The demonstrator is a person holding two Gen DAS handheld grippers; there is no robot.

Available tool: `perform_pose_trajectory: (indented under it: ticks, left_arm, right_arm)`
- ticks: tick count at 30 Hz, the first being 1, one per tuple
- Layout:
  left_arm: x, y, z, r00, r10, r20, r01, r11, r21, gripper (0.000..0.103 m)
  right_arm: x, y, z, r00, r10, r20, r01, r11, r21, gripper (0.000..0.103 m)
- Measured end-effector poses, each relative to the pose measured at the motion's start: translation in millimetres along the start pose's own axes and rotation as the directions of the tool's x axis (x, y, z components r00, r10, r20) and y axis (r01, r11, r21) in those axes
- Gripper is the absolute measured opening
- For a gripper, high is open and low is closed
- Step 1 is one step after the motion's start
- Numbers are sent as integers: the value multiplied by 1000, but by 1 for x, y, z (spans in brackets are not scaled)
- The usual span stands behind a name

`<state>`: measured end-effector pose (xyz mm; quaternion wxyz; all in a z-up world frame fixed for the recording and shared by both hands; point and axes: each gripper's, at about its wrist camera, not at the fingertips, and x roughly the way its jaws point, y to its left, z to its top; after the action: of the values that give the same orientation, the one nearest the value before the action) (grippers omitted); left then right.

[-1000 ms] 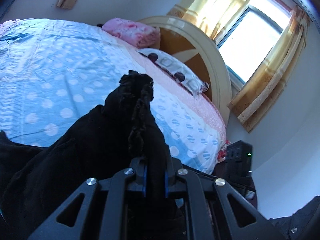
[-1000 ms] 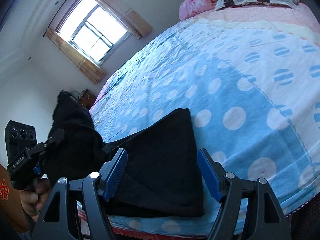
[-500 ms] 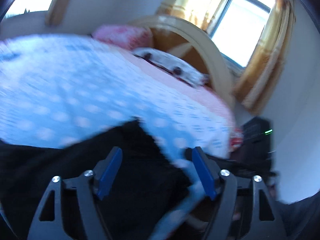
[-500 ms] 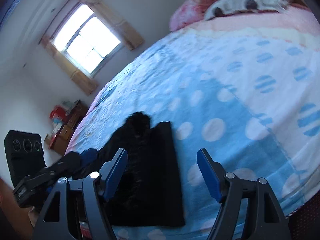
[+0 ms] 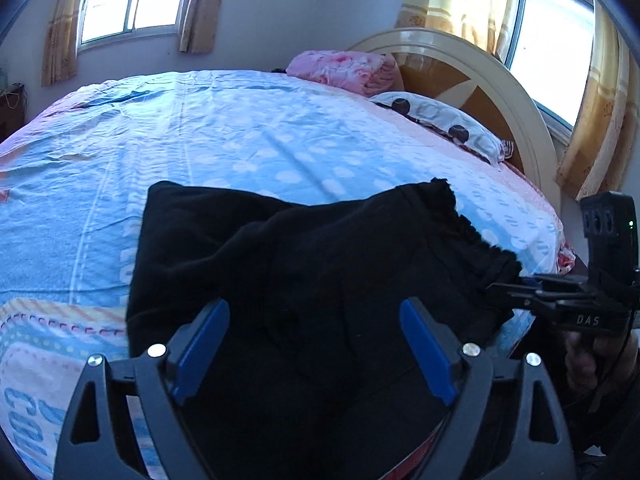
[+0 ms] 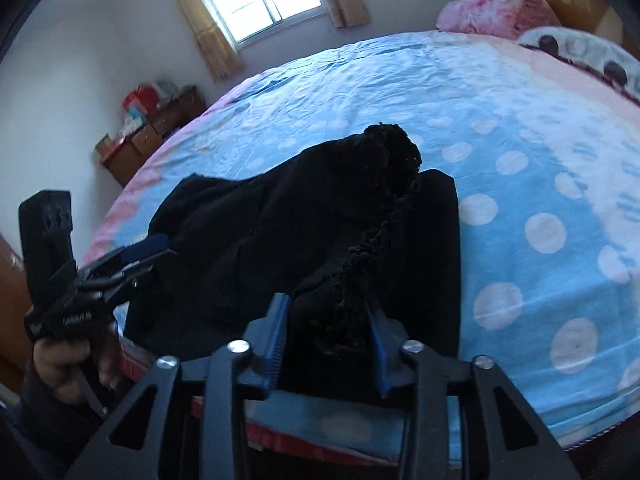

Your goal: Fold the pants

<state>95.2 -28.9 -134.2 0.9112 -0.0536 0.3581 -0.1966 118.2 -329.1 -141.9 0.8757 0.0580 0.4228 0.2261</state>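
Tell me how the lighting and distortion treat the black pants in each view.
Left wrist view: windows blow out white, the pants read as a near-featureless black mass, the bed bulges from fisheye. Right wrist view: dimmer, only the frilled waistband shows texture.
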Motion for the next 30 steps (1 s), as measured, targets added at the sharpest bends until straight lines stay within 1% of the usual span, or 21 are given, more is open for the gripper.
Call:
perform_pose_trajectory:
  ticks: [2, 3, 5, 7, 9, 10, 12, 13, 14, 15, 16, 17, 19, 22, 24, 25, 26, 27, 28, 29, 30]
  left_arm:
    - [0, -1, 0, 1000, -17, 8, 17, 1000, -3, 90]
    - [0, -2, -1, 1000, -24, 9, 24, 1000, 1, 90]
    - [4, -2, -2, 1000, -10, 4, 9, 1000, 14, 93]
    - [9, -2, -6, 1000, 16, -2, -16, 999, 28, 93]
    - [16, 2, -10, 999, 20, -26, -19, 1000, 16, 93]
    - [18, 4, -11, 999, 17, -32, -17, 1000, 12, 94]
    - [22, 6, -14, 999, 26, -46, -26, 1000, 15, 98]
    - [23, 6, -15, 998, 31, -50, -30, 999, 19, 98]
    - [24, 6, -16, 998, 33, -51, -31, 999, 24, 98]
    - [23, 6, -17, 998, 35, -51, -34, 999, 26, 98]
    - [22, 7, -18, 998, 37, -50, -36, 999, 26, 98]
    - [22, 7, -18, 998, 35, -50, -34, 999, 25, 98]
    - [23, 9, -18, 998, 38, -57, -37, 999, 21, 99]
    - [23, 10, -20, 997, 37, -63, -36, 999, 21, 100]
    - [23, 11, -20, 997, 33, -67, -31, 999, 23, 101]
    - [24, 11, -20, 997, 33, -67, -31, 999, 26, 102]
    - [24, 11, -21, 997, 34, -67, -32, 999, 26, 102]
    - [24, 11, -21, 997, 33, -67, -32, 999, 27, 102]
    - [25, 10, -22, 997, 34, -68, -31, 999, 31, 102]
    - [25, 10, -21, 997, 33, -68, -31, 999, 31, 102]
    - [24, 10, -21, 997, 31, -68, -29, 999, 30, 102]
  right_arm:
    - [-10, 0, 1, 999, -39, 14, 39, 998, -47, 24]
    - [-16, 0, 1, 998, -59, 22, 60, 996, -60, 24]
    - [-21, -4, 2, 997, -72, 21, 73, 996, -47, 24]
    - [-16, -13, -4, 997, -77, -23, 77, 997, -17, 24]
    - [-1, -30, -17, 996, -36, -87, 41, 997, 61, 24]
    - [2, -34, -20, 995, -18, -95, 26, 996, 83, 25]
    - [0, -38, -20, 996, -9, -83, 18, 994, 106, 28]
    - [-1, -41, -19, 996, 8, -86, 3, 992, 128, 32]
    - [-3, -43, -17, 995, 22, -93, -8, 989, 145, 35]
    - [-5, -44, -15, 995, 19, -94, -5, 989, 147, 38]
    - [-9, -44, -13, 996, 0, -86, 13, 990, 144, 47]
    - [-16, -41, -9, 997, -33, -67, 42, 991, 127, 51]
    - [-31, -30, 0, 995, -103, -11, 104, 992, 75, 52]
    - [-47, -12, 18, 973, -220, 74, 220, 975, 11, 52]
    - [-49, -1, 29, 960, -260, 103, 263, 965, -18, 54]
    - [-51, 5, 35, 958, -257, 129, 263, 964, -29, 54]
    - [-51, 9, 40, 963, -229, 139, 236, 971, -35, 55]
    - [-47, 14, 46, 977, -173, 129, 180, 983, -45, 57]
    - [-42, 16, 50, 985, -133, 112, 140, 989, -50, 59]
    - [-32, 18, 55, 993, -78, 88, 82, 995, -48, 59]
    - [-21, 19, 58, 997, -42, 66, 45, 998, -38, 59]
